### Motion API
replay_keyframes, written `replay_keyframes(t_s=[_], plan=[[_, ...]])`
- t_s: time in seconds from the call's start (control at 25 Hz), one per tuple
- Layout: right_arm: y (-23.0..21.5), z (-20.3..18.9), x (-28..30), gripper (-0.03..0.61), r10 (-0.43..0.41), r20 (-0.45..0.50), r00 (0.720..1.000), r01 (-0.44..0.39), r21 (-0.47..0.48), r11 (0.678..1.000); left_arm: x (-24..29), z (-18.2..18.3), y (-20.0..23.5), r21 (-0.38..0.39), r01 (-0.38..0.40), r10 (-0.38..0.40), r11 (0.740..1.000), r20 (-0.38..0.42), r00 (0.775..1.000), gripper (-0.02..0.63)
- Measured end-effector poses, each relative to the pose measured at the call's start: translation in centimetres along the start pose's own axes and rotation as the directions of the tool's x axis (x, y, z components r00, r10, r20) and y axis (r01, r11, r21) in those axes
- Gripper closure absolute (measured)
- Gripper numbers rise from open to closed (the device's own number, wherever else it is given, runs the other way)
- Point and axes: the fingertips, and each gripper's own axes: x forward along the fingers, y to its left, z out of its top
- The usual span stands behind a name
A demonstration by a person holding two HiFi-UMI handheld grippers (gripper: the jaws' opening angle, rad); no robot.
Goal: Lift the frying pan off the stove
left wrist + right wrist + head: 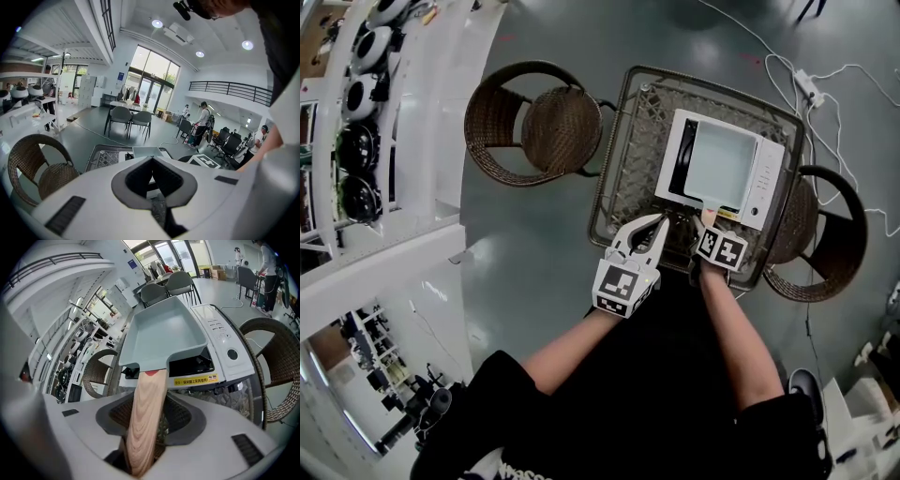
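Note:
A square grey frying pan [719, 164] [164, 333] sits on a white tabletop stove [766, 183] [220, 338]. Its wooden handle [709, 217] [147, 413] points toward me. My right gripper [710, 223] [149, 397] is at that handle, which runs between the jaws, and the jaw tips sit snug against its sides. My left gripper [659, 223] [152, 159] hovers just left of the handle over the table's near edge, shut with nothing in it. From the left gripper view only a sliver of the pan [146, 151] shows past the jaws.
The stove stands on a dark wicker table [628, 159]. A wicker chair [534, 122] is at its left and another [830, 234] at its right. White shelving with helmets [366, 112] runs along the left. Cables [811, 89] lie on the floor behind the table.

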Motion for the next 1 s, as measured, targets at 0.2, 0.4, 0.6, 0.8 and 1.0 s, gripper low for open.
replay_keyframes(t_s=[0.2,0.4,0.6,0.8,1.0], plan=[[-0.3,0.2,-0.2,0.4,0.001,0.024,1.0,-0.001,0.0,1.0,-0.3,0.0,0.8,-0.016,-0.018,0.018,1.0,0.002,1.0,0.6],[-0.4,0.9,-1.0,0.403,0.003,0.082,0.997,-0.003,0.005,1.0,-0.7,0.1,1.0,-0.016,-0.022,0.022,1.0,0.008,1.0,0.6],[-0.4,1.3,-1.3,0.405,0.016,0.097,0.995,-0.015,-0.01,1.0,-1.0,-0.1,0.5,-0.003,-0.011,0.011,1.0,0.007,1.0,0.6],[-0.3,0.9,-1.5,0.405,0.008,0.091,0.996,-0.006,-0.031,0.999,-1.4,-0.1,0.5,0.014,-0.004,0.004,1.0,0.006,1.0,0.6],[-0.1,0.4,-2.0,0.405,0.003,0.098,0.995,0.001,-0.042,0.999,-1.7,0.0,0.5,0.024,0.002,-0.002,1.0,0.006,1.0,0.6]])
